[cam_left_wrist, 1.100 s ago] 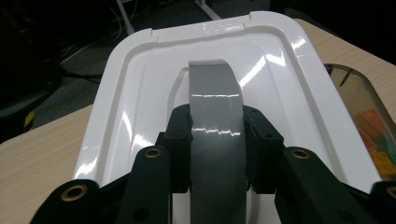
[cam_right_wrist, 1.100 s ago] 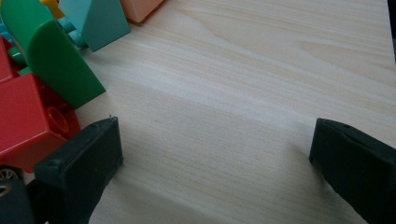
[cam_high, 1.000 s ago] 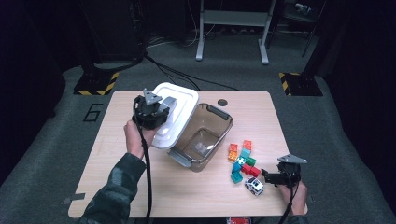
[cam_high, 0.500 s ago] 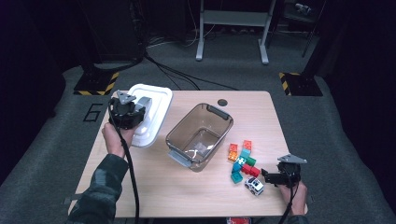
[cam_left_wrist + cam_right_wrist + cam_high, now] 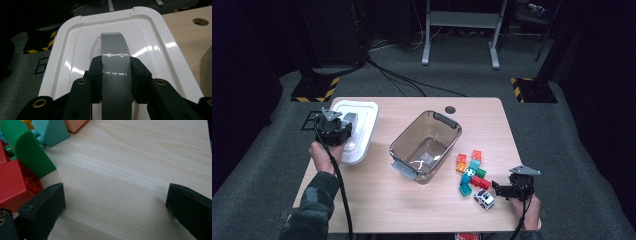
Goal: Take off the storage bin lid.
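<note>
A white lid (image 5: 362,125) with a grey strap handle (image 5: 115,57) is over the table's left side, left of the clear brown bin (image 5: 447,122). My left gripper (image 5: 346,131) is shut on that handle, and its black pads (image 5: 96,72) press both sides of the strap. The bin stands uncovered and looks empty. At the front right my right gripper (image 5: 499,189) stands open and low over bare wood (image 5: 115,182), with nothing between its jaws. Just to its left lie a toy car (image 5: 484,198) and a heap of coloured blocks (image 5: 472,170), among them a red one (image 5: 12,185) and a green one (image 5: 27,152).
A round hole (image 5: 450,109) is in the tabletop behind the bin. The lid's far left edge (image 5: 62,50) hangs past the table edge, over grey floor with a yellow-black marker (image 5: 314,92). Bare wood (image 5: 402,205) stretches along the front of the table.
My left hand has carried the lid left and down, from beside the bin's rim to the table's left edge. The right gripper has stayed still.
</note>
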